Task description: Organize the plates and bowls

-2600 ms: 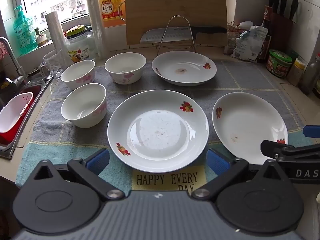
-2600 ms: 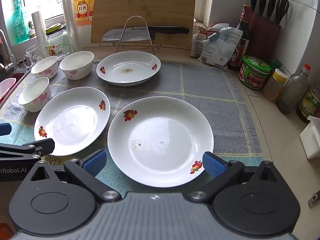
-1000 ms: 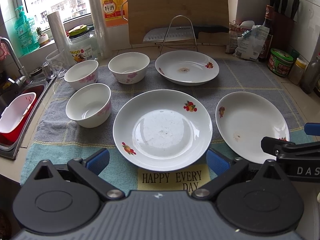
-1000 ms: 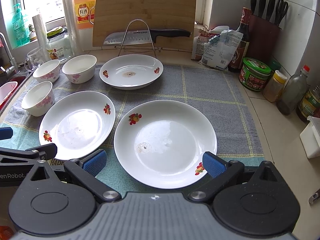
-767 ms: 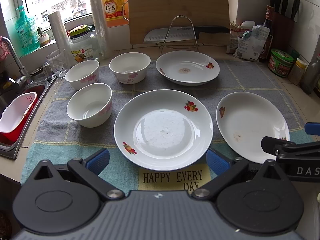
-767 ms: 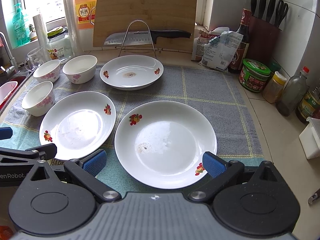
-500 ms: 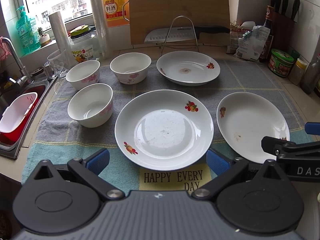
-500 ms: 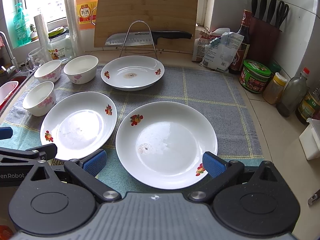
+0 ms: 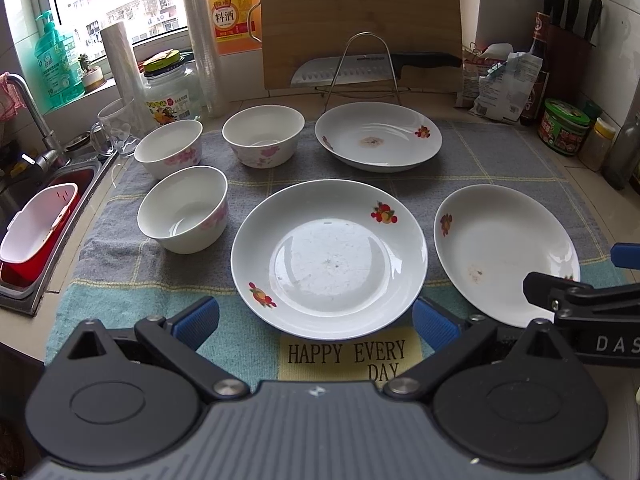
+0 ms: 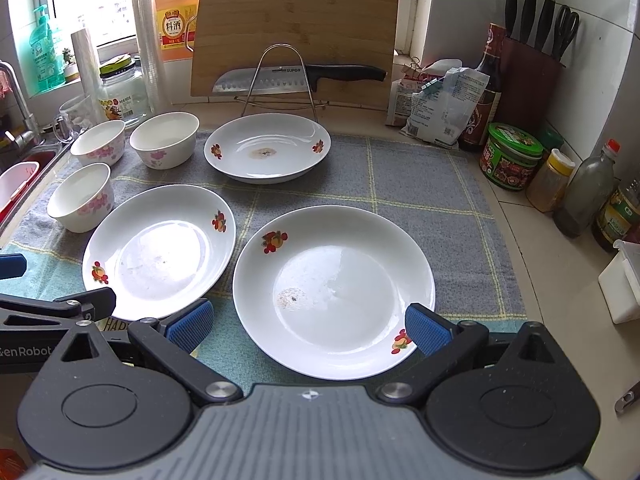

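Note:
Three white plates with fruit prints lie on a grey-green towel point(image 9: 120, 288): a middle plate point(image 9: 330, 258) point(image 10: 160, 256), a right plate point(image 9: 506, 254) point(image 10: 334, 290) and a far plate point(image 9: 378, 136) point(image 10: 267, 147). Three white bowls with pink flowers stand at the left: a near bowl point(image 9: 183, 209) point(image 10: 80, 197) and two far bowls point(image 9: 168, 148) point(image 9: 262, 135). My left gripper point(image 9: 316, 320) is open and empty, just short of the middle plate. My right gripper point(image 10: 306, 326) is open and empty, its pads flanking the near rim of the right plate.
A bamboo cutting board point(image 9: 360, 20) and a knife on a wire rack point(image 9: 360, 70) stand at the back. A sink point(image 9: 36, 216) with a red-and-white basket is at the left. Jars, bottles and a knife block point(image 10: 528, 68) line the right side.
Both grippers have drifted slightly, so the dishes sit a little to the right in both views. Nothing was taken hold of and no dish moved.

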A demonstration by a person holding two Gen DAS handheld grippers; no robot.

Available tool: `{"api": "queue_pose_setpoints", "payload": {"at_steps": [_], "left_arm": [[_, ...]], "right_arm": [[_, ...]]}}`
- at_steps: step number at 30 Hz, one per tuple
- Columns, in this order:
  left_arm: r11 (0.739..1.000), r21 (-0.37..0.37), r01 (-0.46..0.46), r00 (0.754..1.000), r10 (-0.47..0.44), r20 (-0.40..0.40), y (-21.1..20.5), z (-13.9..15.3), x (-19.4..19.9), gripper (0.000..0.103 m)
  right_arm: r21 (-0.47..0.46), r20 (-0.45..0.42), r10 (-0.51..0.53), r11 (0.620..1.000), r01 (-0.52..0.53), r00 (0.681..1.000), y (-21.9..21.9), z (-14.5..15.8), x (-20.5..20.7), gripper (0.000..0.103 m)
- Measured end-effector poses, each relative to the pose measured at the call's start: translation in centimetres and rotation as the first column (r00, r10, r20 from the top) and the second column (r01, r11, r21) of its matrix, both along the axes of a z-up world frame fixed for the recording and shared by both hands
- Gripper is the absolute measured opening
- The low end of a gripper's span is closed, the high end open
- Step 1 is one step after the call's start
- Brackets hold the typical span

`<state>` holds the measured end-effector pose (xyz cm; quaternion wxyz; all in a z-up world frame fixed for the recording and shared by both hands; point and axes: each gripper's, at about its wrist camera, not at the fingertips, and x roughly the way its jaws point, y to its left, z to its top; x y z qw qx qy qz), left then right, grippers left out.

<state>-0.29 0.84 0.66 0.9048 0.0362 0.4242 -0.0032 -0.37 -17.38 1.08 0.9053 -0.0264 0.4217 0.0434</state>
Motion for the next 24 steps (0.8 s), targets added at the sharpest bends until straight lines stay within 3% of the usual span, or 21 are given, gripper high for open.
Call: {"api": "queue_pose_setpoints", "payload": {"at_steps": [17, 24], "left_arm": [[0.999, -0.017, 0.028, 0.999, -0.028, 0.029, -1.1, 0.7, -0.5, 0.102], [0.994, -0.093, 0.052, 0.998, -0.050, 0.023, -1.4, 0.9, -0.5, 0.102]], "right_arm": [[0.023, 0.046, 0.035, 0.999, -0.036, 0.998, -1.1, 0.5, -0.6, 0.103], [0.036, 0.103, 0.083, 0.996, -0.087, 0.991, -2.3, 1.0, -0.9, 0.103]]}}
